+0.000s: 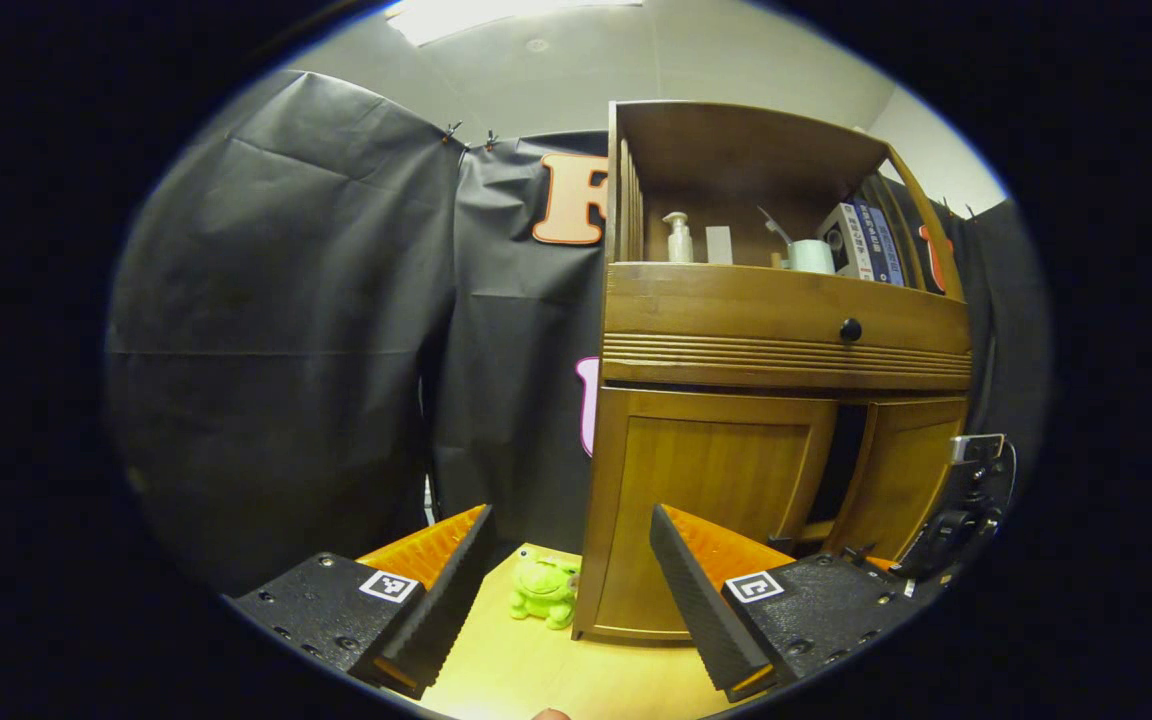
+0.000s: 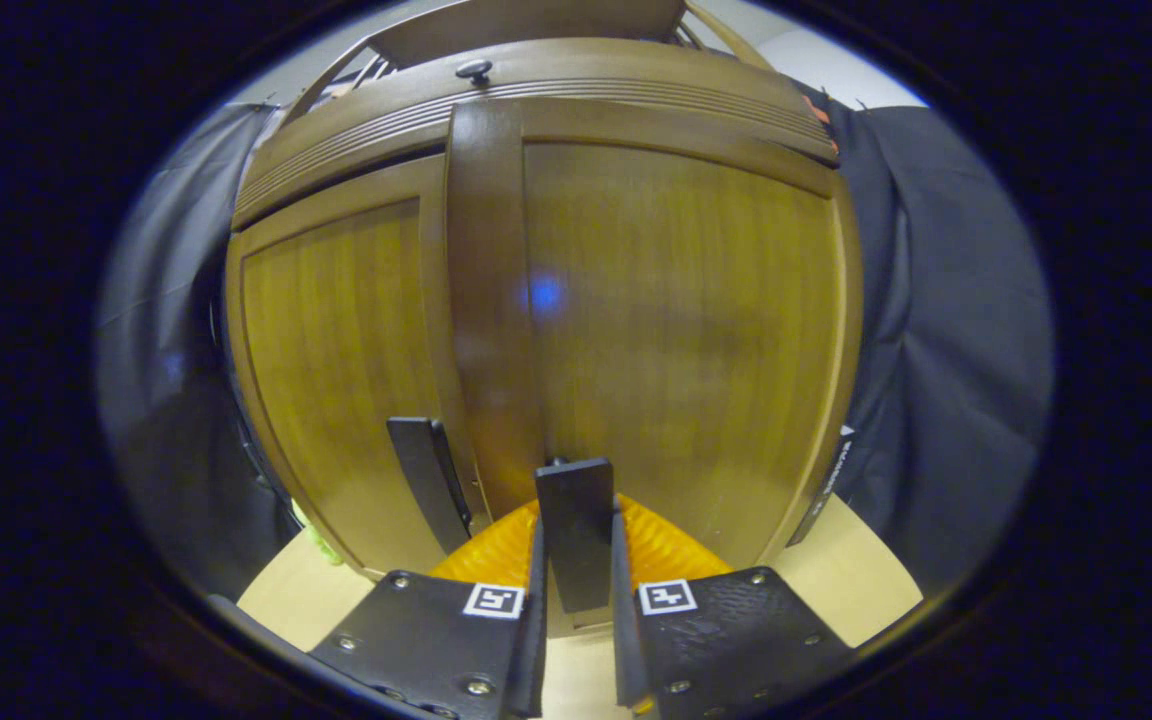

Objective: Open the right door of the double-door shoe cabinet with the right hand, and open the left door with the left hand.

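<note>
The shoe cabinet (image 1: 776, 400) is seen standing on the bench (image 1: 546, 670), beside a green plush frog (image 1: 544, 590). The left gripper (image 1: 566, 590) is held wide open, apart from the left door (image 1: 706, 520). In the right gripper view, the right gripper (image 2: 576, 560) is closed on the right door's handle (image 2: 574, 545) (a dark flat pull); the right door (image 2: 676, 340) is pulled slightly ajar.

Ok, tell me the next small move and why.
Probably pull the right gripper back to swing the right door wider: its fingers clamp the door's dark handle, and the door is only ajar. The left gripper waits open, off the left door.
</note>
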Tool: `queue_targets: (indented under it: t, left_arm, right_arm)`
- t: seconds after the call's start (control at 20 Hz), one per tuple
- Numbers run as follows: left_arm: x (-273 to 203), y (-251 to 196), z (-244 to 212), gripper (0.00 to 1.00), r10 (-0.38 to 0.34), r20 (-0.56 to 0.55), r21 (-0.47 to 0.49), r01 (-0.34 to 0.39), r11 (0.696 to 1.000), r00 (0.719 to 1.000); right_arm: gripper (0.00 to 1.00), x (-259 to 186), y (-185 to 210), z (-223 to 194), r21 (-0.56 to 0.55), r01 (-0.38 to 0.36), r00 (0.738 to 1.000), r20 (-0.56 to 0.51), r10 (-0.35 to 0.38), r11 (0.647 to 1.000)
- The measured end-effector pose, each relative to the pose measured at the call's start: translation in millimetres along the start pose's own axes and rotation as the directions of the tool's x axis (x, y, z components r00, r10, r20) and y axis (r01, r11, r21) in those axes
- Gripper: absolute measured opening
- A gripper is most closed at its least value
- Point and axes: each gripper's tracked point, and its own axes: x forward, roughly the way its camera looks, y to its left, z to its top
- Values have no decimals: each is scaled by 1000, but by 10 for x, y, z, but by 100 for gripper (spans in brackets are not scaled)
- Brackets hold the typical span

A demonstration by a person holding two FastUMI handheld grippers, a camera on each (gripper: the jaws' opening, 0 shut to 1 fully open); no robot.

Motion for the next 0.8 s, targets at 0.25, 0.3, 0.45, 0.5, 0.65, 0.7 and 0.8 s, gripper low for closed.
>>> queue_targets:
  t: [0.25,0.3,0.45,0.5,0.65,0.7,0.8]
  left_arm:
    - [-41,-255,-28,93,-105,-3,-10,105,994,995]
    - [-44,-323,-37,92,-130,-4,-15,130,991,992]
    - [-76,-507,-53,96,-200,-9,-20,200,980,980]
    - [-90,-557,-52,92,-221,-9,-17,221,975,975]
    - [-136,-708,-77,92,-285,-12,-13,284,959,959]
    - [-158,-758,-85,96,-306,-16,-14,306,952,952]
    - [-208,-865,-115,93,-352,-24,-15,352,936,936]
  right_arm:
    - [25,-80,-38,57,-15,26,1000,6,-26,1000]
    - [25,-79,-34,71,-17,33,999,6,-33,999]
    - [25,-65,-49,94,-1,65,998,5,-65,998]
    - [25,-64,-60,105,6,81,997,4,-81,997]
    - [24,-110,-61,179,18,134,991,-1,-134,991]
    - [24,-114,-78,208,23,156,988,-2,-156,987]
    - [24,-154,-54,315,34,186,982,6,-186,982]
